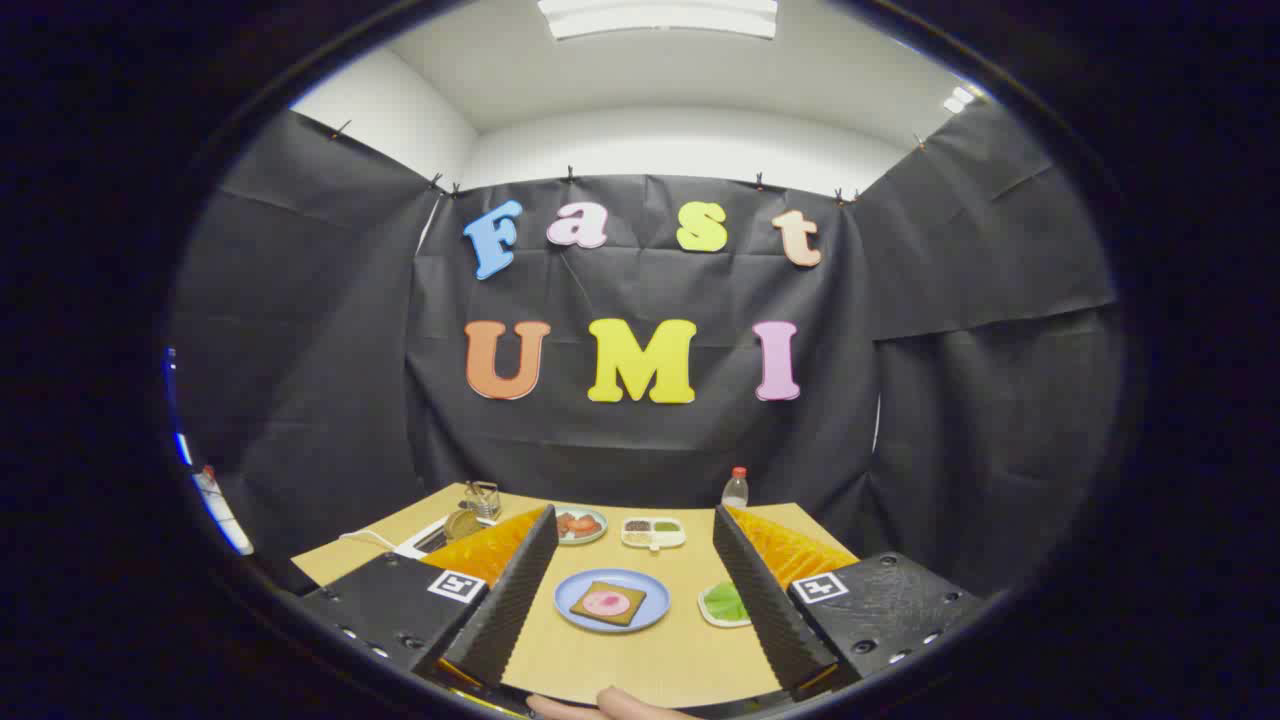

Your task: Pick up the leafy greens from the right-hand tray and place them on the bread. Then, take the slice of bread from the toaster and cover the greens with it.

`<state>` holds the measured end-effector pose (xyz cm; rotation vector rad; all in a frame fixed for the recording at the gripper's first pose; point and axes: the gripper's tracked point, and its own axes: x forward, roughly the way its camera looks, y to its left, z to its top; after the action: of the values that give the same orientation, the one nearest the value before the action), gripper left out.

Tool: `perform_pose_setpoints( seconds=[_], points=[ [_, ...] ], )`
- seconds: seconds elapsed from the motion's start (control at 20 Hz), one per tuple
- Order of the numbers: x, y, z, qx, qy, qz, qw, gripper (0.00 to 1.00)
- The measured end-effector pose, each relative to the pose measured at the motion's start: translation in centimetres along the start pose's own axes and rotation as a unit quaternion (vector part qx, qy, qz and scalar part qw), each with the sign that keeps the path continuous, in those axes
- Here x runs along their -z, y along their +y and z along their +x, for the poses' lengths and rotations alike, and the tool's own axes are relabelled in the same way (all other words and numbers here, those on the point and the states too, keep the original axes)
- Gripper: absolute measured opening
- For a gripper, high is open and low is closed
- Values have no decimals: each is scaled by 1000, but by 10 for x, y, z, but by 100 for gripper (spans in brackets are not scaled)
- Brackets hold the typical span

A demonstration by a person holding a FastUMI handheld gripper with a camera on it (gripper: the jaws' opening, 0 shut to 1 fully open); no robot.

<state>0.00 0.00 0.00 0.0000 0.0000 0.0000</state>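
Note:
My gripper (635, 560) hangs above the near part of the wooden table (640, 655), fingers wide open with nothing between them. Between the fingers sits a blue plate (568, 600) carrying a brown bread slice (626, 590) topped with a pink round of meat (606, 603). Just inside the right finger lies a small white tray (712, 617) with the leafy greens (727, 602), partly hidden by that finger. The toaster (450, 530) stands beyond the left finger, a bread slice (462, 523) showing at its top.
Farther back are a plate of red slices (580, 525), a white divided dish (653, 532) of condiments, a clear bottle with a red cap (736, 488) and a small wire rack (483, 497). A fingertip (610, 703) shows at the table's near edge.

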Motion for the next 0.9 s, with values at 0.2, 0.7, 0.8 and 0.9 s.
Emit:
perform_pose_setpoints(
  seconds=[0.2,0.7,0.8,0.9],
  points=[
    [0,-3,0,-4,0,7,1000,95],
    [17,-33,20,15,14,21,1000,95],
    [20,-36,27,12,14,18,1000,95],
    [24,-47,38,18,15,20,1000,95]
  ],
)
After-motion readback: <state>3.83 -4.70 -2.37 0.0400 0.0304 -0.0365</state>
